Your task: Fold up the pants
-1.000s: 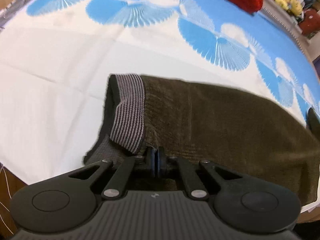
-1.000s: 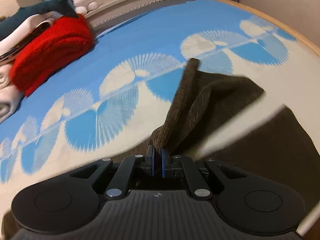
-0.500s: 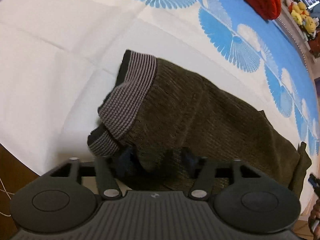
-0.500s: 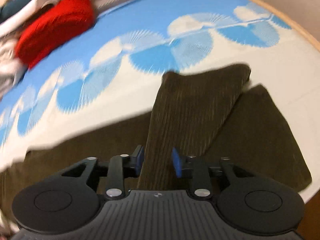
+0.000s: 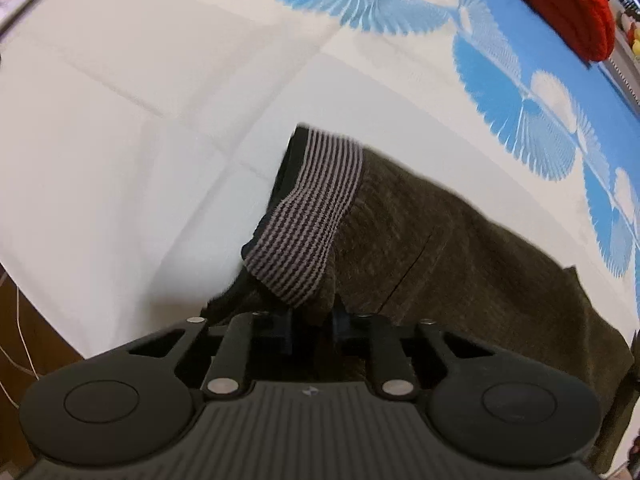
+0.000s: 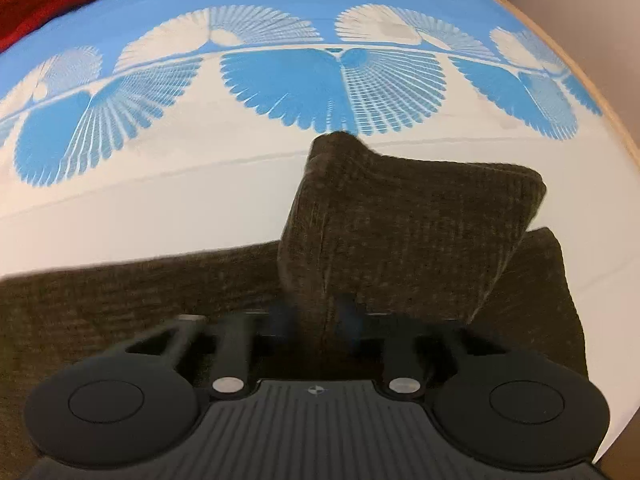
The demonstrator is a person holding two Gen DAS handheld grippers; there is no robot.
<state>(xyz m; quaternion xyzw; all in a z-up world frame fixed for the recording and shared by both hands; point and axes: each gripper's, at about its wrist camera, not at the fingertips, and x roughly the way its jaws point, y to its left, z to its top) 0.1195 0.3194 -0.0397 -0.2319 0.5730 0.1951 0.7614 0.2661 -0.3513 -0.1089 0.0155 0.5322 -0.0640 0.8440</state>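
Dark olive corduroy pants (image 5: 460, 248) lie on a white and blue cloth. Their striped grey waistband (image 5: 316, 216) is folded over at the left end. My left gripper (image 5: 312, 326) is open, its jaws parted around the fabric corner below the waistband. In the right wrist view the pants' leg end (image 6: 400, 224) is folded back over the rest of the pants (image 6: 120, 292). My right gripper (image 6: 316, 316) is open, its jaws standing apart on either side of the folded leg's edge.
The cloth (image 5: 120, 120) is white near me and blue with fan patterns farther off (image 6: 280, 80). A red knitted garment (image 5: 560, 4) lies at the far edge. The round table's wooden rim (image 6: 592, 92) runs along the right.
Both grippers were shut on the pants a second ago and have opened. The leg end that the right gripper held up now lies folded over the pants.
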